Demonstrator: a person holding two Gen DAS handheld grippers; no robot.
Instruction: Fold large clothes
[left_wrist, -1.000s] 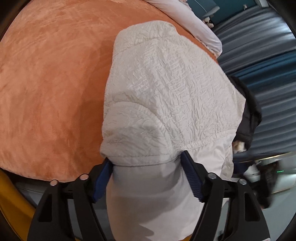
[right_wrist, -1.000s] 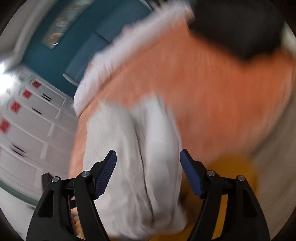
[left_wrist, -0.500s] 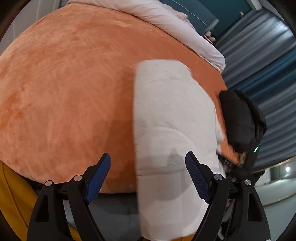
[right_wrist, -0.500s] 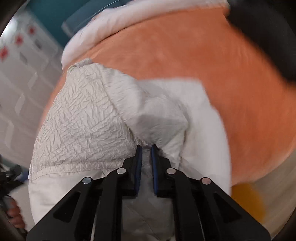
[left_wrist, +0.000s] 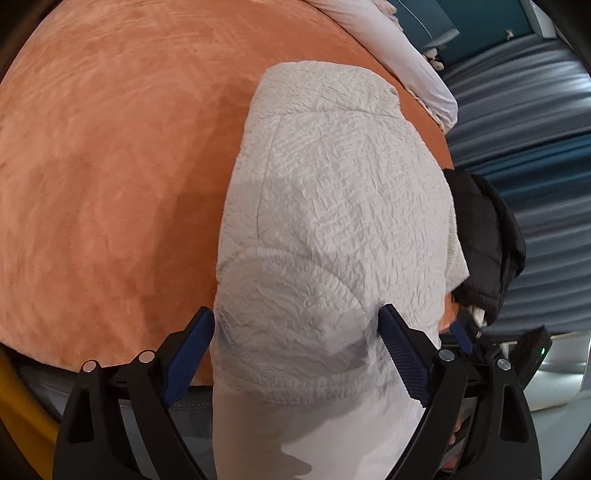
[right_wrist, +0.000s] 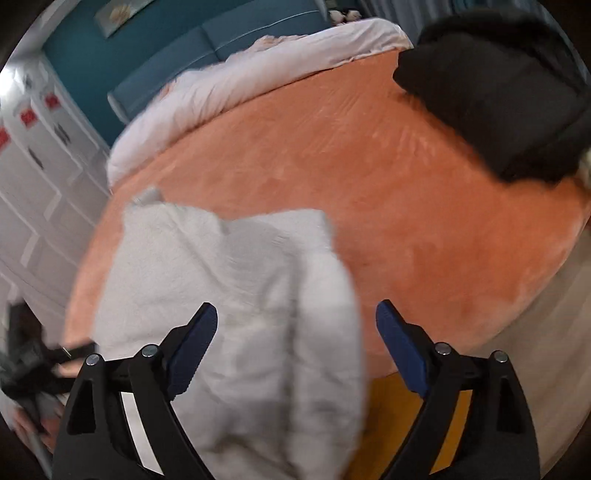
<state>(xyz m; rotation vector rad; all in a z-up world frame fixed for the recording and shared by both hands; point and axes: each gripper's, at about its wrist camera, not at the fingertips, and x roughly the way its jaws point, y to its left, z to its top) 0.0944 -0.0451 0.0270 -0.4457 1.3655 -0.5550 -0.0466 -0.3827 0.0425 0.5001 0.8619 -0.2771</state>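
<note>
White quilted garment (left_wrist: 332, 229), crinkled fabric, folded into a long bundle; lies on orange plush bed cover (left_wrist: 110, 166), w/ near end hanging over bed edge toward the cameras. Right wrist view: same garment (right_wrist: 236, 295) blurred, at the cover's left part (right_wrist: 406, 206).

L gripper (left_wrist: 295, 354): jaws wide and opening; garment's rounded near fold sits between the blue pads (left_wrist: 192, 350), fabric edges close to both pads, no squeeze visible.

R gripper (right_wrist: 295, 347): jaws wide and opening; garment lies btwn/below them, nearer the left pad (right_wrist: 192, 343); right pad clear of fabric, over orange cover. Nothing gripped.

Black garment (left_wrist: 484, 251) bunched just beside white one at the cover's right edge (left wrist view); in right wrist view it (right_wrist: 498, 103) lies well apart, far right corner. Pale duvet (right_wrist: 240, 88) along far side of cover. Teal headboard (right_wrist: 221, 44) behind duvet; white cupboard doors (right_wrist: 33, 177) at left. Yellow surface (right_wrist: 388, 406) below bed edge.
</note>
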